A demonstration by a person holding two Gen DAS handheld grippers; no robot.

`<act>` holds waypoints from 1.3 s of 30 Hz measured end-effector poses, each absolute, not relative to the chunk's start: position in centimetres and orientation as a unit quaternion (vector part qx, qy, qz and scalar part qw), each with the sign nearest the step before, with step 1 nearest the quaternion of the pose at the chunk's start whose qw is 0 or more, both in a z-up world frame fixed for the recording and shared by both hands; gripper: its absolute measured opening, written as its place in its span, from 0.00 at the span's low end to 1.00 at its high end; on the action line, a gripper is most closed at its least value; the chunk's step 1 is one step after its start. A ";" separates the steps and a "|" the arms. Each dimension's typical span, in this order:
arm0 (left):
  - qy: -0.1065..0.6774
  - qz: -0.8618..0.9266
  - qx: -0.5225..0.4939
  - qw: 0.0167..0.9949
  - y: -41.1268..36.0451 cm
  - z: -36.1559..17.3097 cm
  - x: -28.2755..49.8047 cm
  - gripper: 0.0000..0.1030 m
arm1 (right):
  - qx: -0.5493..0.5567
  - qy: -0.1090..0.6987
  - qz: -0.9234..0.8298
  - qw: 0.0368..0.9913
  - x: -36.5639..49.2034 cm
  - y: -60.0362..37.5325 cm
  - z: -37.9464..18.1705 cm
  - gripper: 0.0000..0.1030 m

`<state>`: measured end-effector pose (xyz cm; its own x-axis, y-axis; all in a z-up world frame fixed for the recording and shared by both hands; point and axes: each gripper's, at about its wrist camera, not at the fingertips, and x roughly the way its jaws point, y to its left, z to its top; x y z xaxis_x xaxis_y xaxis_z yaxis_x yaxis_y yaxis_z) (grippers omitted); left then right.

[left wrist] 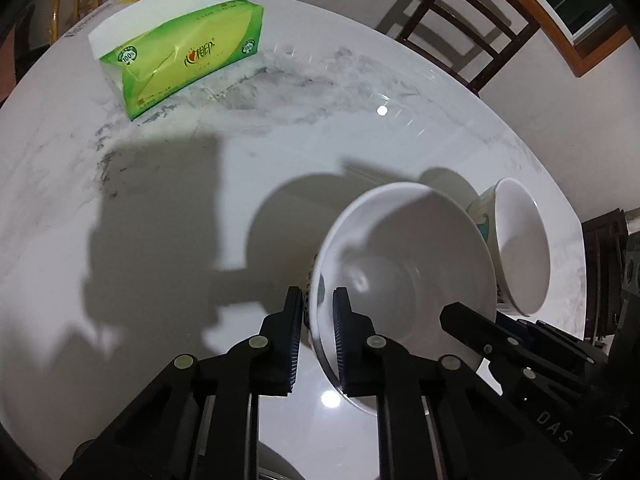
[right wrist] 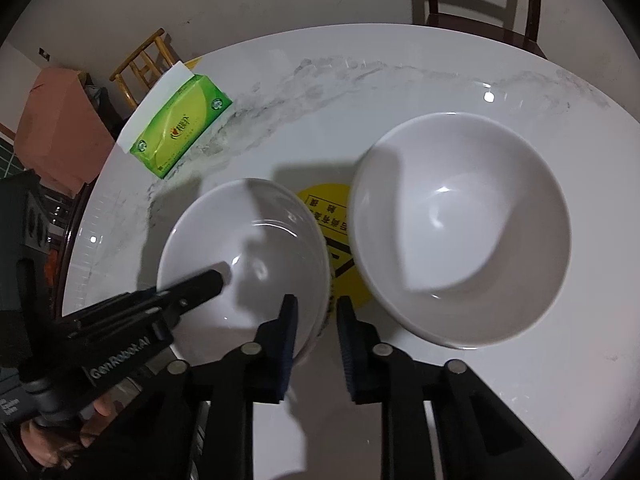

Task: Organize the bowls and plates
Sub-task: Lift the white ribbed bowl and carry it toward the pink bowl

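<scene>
Bowls: two white bowls stand on the table, close together but apart, with a yellow sticker between them.
Near bowl (right wrist: 244, 264): the left one in the right wrist view, upright, with a printed pattern on its outer wall; both grippers are at its rim, on opposite sides.
Second bowl (right wrist: 460, 232): to the right of the near bowl in the right wrist view, upright, untouched; in the left wrist view it sits just past the near bowl's far right side.
Left gripper (left wrist: 318, 332): its fingers (left wrist: 292, 344) are drawn narrow and clamp the near bowl's left rim, one pad outside the wall and one inside.
Right gripper (right wrist: 314, 344): its fingers (right wrist: 288, 344) are also narrow, astride the near bowl's right rim, one pad inside and one outside, pressing on the wall.
Sticker (right wrist: 332, 216): round, yellow, with black print, flat on the table and partly hidden by both bowls.
Tissue pack (left wrist: 188, 60): green and yellow, with a white sheet standing out, at the far left of the table, well apart from the bowls.
Table (left wrist: 360, 128): round, white marble with grey veining.
Chairs: a dark wooden chair (left wrist: 460, 28) stands beyond the far edge of the table.
</scene>
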<state>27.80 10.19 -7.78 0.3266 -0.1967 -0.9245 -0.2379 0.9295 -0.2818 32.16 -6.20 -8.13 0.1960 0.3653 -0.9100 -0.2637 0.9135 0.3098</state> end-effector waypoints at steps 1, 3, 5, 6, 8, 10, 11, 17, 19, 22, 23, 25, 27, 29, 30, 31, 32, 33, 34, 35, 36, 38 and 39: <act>0.580 0.013 -0.183 0.794 10.0 -7.7 27.8 0.12 | 0.041 0.600 0.202 0.773 32.1 -6.2 -8.1 0.18; 0.582 0.012 -0.181 0.793 9.7 -7.7 27.7 0.12 | 0.034 0.597 0.198 0.776 31.9 -6.3 -8.0 0.17; 0.583 0.010 -0.179 0.793 9.3 -7.6 27.5 0.12 | 0.037 0.598 0.195 0.776 31.8 -6.6 -7.9 0.17; 0.583 0.009 -0.176 0.793 9.2 -7.5 27.5 0.12 | 0.039 0.598 0.194 0.777 31.6 -6.8 -7.8 0.17; 0.581 0.007 -0.171 0.796 8.7 -7.0 27.3 0.12 | 0.040 0.595 0.193 0.780 31.3 -7.2 -7.4 0.17; 0.579 0.004 -0.168 0.798 8.1 -6.4 27.0 0.12 | 0.043 0.591 0.191 0.782 31.0 -7.7 -6.8 0.17; 0.577 0.003 -0.167 0.799 7.8 -6.1 26.9 0.12 | 0.043 0.588 0.190 0.785 30.8 -7.9 -6.3 0.17; 0.566 -0.010 -0.160 0.808 6.0 -3.9 25.7 0.13 | 0.047 0.572 0.186 0.798 29.1 -9.9 -4.0 0.17; 0.564 -0.016 -0.155 0.811 5.1 -3.2 25.5 0.13 | 0.050 0.568 0.182 0.801 28.4 -10.9 -3.2 0.17; 0.563 -0.024 -0.150 0.813 3.8 -2.5 24.8 0.13 | 0.053 0.562 0.176 0.807 27.5 -12.1 -2.2 0.17; 0.562 -0.028 -0.148 0.813 3.3 -2.2 24.5 0.13 | 0.051 0.559 0.175 0.809 27.2 -12.6 -1.7 0.17; 0.562 -0.034 -0.144 0.814 2.3 -1.7 24.1 0.13 | 0.051 0.555 0.170 0.813 26.5 -13.4 -1.0 0.17; 0.562 -0.041 -0.138 0.814 1.4 -1.2 23.4 0.13 | 0.054 0.554 0.165 0.814 25.7 -14.2 -0.4 0.17; 0.560 -0.046 -0.132 0.817 0.4 -0.4 22.5 0.14 | 0.052 0.549 0.161 0.818 24.8 -14.9 0.3 0.17; 0.558 -0.050 -0.129 0.818 0.0 -0.1 22.1 0.14 | 0.052 0.547 0.159 0.821 24.3 -15.2 0.6 0.17; 0.558 -0.054 -0.124 0.819 -0.5 0.2 21.8 0.14 | 0.054 0.544 0.158 0.822 23.8 -15.7 0.9 0.17; 0.558 -0.056 -0.123 0.819 -0.9 0.5 21.3 0.14 | 0.056 0.542 0.157 0.824 23.2 -16.2 1.3 0.17; 0.557 -0.058 -0.123 0.819 -1.2 0.7 21.0 0.14 | 0.057 0.540 0.155 0.825 22.7 -16.6 1.6 0.17; 0.557 -0.064 -0.118 0.819 -1.7 1.0 20.5 0.14 | 0.059 0.538 0.154 0.826 22.2 -17.0 1.9 0.17; 0.558 -0.066 -0.116 0.819 -2.0 1.1 20.2 0.14 | 0.061 0.537 0.154 0.827 21.7 -17.4 2.1 0.17; 0.559 -0.067 -0.118 0.818 -2.3 1.3 19.7 0.14 | 0.063 0.537 0.154 0.827 21.3 -17.6 2.2 0.17; 0.560 -0.076 -0.113 0.817 -3.0 1.6 18.7 0.15 | 0.067 0.536 0.151 0.828 20.2 -18.3 2.5 0.17; 0.561 -0.079 -0.112 0.817 -3.3 1.7 18.2 0.15 | 0.069 0.536 0.151 0.828 19.6 -18.6 2.6 0.17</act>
